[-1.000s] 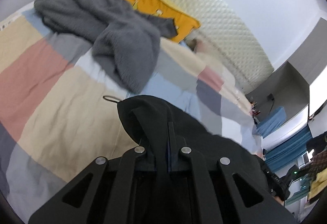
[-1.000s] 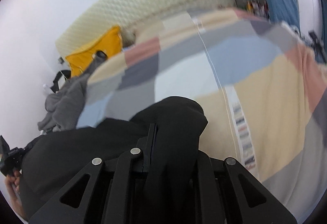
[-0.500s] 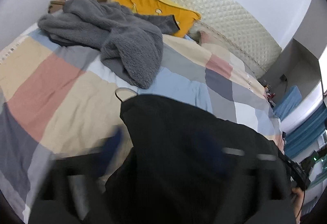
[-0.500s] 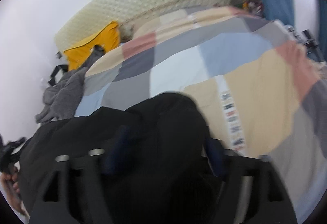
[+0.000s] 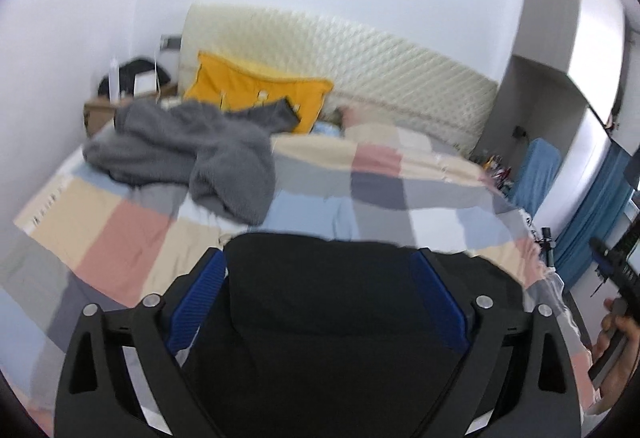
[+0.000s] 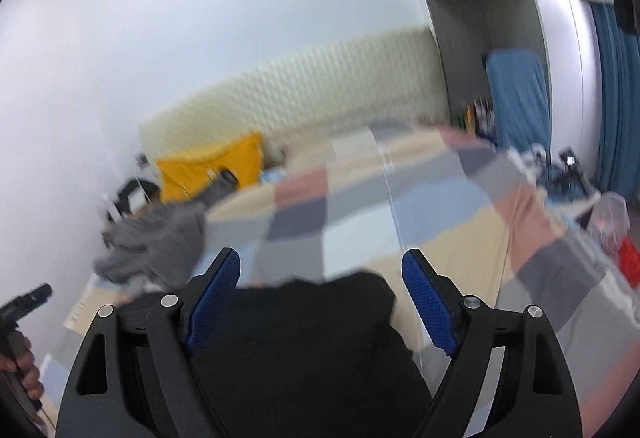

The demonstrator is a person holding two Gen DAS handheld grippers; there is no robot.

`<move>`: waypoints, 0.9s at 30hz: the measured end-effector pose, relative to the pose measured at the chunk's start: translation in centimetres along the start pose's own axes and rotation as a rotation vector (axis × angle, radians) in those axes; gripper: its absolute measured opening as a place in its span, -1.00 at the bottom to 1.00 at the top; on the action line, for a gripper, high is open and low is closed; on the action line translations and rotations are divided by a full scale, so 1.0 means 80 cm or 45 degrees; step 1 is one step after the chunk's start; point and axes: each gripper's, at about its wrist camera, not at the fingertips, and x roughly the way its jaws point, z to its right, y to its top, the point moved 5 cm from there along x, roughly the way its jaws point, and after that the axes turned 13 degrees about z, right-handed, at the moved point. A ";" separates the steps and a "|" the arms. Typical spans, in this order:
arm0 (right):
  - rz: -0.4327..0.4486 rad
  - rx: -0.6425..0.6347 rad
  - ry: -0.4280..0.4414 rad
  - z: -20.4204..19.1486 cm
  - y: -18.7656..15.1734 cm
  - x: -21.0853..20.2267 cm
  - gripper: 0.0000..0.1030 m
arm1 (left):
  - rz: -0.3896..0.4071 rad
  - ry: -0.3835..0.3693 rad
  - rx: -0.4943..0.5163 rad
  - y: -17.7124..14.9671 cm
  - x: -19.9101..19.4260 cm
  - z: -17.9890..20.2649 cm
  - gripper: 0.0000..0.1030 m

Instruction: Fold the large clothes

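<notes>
A black garment [image 5: 328, 338] lies folded on the patchwork bedspread [image 5: 120, 222], seen below and between the fingers in both wrist views. My left gripper [image 5: 318, 254] hovers above it with its jaws opening; the blue pads [image 5: 200, 302] stand apart and do not press on the cloth. My right gripper [image 6: 320, 253] is open over the same black garment [image 6: 304, 350], its pads [image 6: 428, 302] wide apart and nothing held. A crumpled grey fleece garment [image 5: 192, 154] lies further up the bed on the left.
A yellow pillow [image 5: 256, 94] leans on the quilted cream headboard [image 5: 360, 70]. A bedside table with a black bag [image 5: 136, 78] stands at the far left. Beyond the bed's right edge are a blue cloth [image 5: 536, 174] and blue curtains [image 5: 592, 222]. The person's hand [image 5: 624, 334] shows at the right rim.
Both grippers were shut on the black garment; they have let go, opened wide and lifted away, tilting up toward the headboard. The garment now rests on the bed.
</notes>
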 end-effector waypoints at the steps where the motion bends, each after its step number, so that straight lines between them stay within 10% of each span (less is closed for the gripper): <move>1: 0.028 -0.015 0.015 -0.012 0.016 -0.015 0.61 | 0.032 -0.012 0.005 0.014 -0.022 0.009 0.91; 15: 0.404 -0.110 0.266 -0.145 0.141 -0.235 0.67 | 0.285 -0.095 0.112 0.102 -0.213 0.061 0.95; 27: 0.353 -0.191 0.370 -0.184 0.061 -0.299 0.74 | 0.262 -0.113 0.119 0.032 -0.260 0.074 0.98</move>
